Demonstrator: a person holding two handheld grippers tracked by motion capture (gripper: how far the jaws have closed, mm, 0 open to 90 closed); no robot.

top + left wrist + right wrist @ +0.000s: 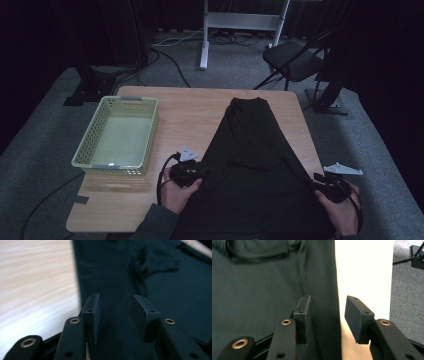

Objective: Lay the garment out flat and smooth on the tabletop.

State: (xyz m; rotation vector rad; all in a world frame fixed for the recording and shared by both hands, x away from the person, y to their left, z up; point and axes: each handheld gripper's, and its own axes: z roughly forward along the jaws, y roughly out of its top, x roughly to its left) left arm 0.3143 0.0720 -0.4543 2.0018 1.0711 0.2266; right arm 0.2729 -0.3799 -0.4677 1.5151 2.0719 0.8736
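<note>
Grippers over smooth, perhaps woven, black cloth

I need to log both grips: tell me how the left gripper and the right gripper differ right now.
The left gripper has dark garment under both jaws, well inside the cloth's left edge; the right gripper straddles the garment's right edge, one jaw over cloth, the other over the wooden table. In the high view the left gripper sits slightly farther up the table than the right gripper. Both stand open, gripping nothing.
</note>
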